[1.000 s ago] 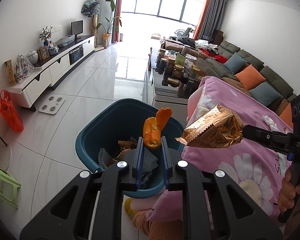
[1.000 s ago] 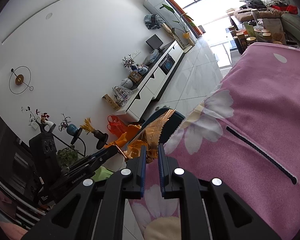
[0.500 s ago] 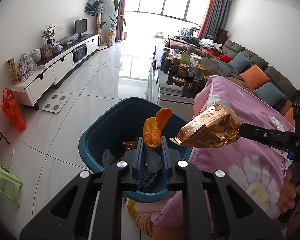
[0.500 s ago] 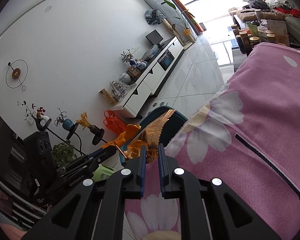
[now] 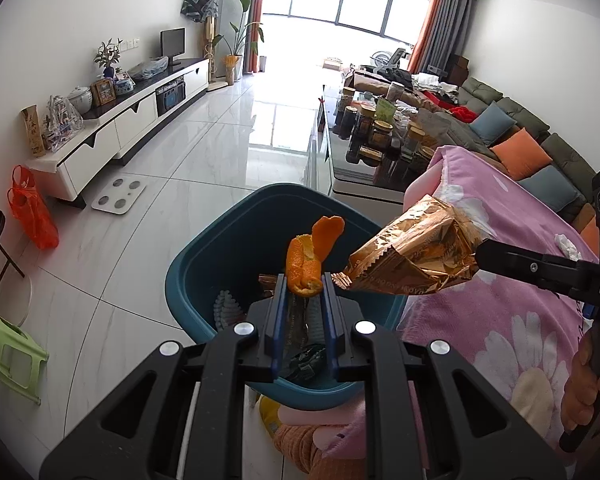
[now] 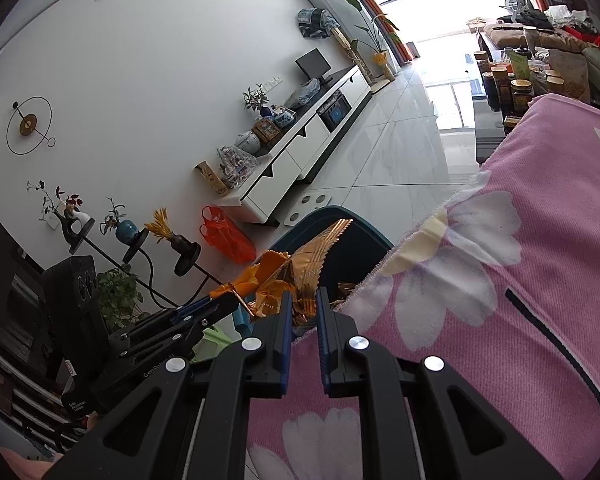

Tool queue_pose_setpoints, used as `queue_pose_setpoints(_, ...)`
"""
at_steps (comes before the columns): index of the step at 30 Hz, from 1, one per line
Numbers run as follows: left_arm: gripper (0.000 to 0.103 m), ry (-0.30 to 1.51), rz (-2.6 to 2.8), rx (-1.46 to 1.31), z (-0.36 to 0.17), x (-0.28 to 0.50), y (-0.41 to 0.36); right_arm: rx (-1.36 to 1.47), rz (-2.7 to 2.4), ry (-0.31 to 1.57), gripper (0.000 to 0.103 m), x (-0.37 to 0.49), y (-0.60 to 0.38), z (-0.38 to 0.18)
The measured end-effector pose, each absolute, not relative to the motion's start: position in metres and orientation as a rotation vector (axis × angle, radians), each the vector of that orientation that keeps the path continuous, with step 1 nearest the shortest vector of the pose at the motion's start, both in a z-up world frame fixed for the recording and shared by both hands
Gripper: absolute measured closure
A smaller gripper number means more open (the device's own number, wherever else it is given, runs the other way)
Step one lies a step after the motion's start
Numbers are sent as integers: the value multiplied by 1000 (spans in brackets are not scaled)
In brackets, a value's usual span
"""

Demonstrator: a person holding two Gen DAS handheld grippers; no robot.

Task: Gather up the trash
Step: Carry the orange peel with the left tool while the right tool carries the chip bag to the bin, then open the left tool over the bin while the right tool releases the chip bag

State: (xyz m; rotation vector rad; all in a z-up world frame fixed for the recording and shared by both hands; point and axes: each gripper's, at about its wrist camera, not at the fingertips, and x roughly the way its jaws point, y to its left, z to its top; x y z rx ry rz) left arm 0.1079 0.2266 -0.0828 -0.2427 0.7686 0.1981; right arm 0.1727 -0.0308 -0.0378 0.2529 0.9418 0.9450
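In the left wrist view, the left claw (image 5: 304, 285) reaches forward and slightly downward over a teal trash bin (image 5: 204, 264) that stands on the white tiled floor (image 5: 148, 216). Its fingers are drawn in narrow on an orange peel (image 5: 308, 258), which is pinched at its lower end and stands upright, long axis roughly vertical, its curled tip pointing up and a little right. The peel hangs above the bin's open mouth, where other scraps already lie. From the right, the right claw (image 5: 478, 256) enters nearly level, pointing left, with a hand (image 5: 584, 396) wrapped around its handle at the lower right edge. It grips a crumpled gold foil wrapper (image 5: 412, 258) by its bunched right end; the wrapper's long axis runs left and slightly down, and its serrated end sits just beside the peel, over the bin's right rim. A pink floral blanket (image 5: 512, 320) lies under and behind it.

In the right wrist view, the right claw (image 6: 303, 303) points forward along the blanket's (image 6: 500, 280) edge, fingers closed narrow on the gold foil wrapper (image 6: 300, 272), which fans up and away toward the bin (image 6: 364, 232) just beyond. The left claw (image 6: 230, 294) comes in from the lower left, angled upward, with the orange peel (image 6: 256, 272) at its tip, touching or just beside the wrapper.
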Motion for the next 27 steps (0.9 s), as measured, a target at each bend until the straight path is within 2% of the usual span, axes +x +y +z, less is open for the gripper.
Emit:
queue_pose_setpoints(20,86,814,226,-263,-105,126,236,151,936,991,92,182,13,-48)
queue_pose_setpoints(24,86,819,229,-291,-111,132,242,127,934,1011,88,185,26,-51)
queue_pose_setpoints(27,78,816,244,-304,-115,134,247,118,925,1016,86,185,32,-53)
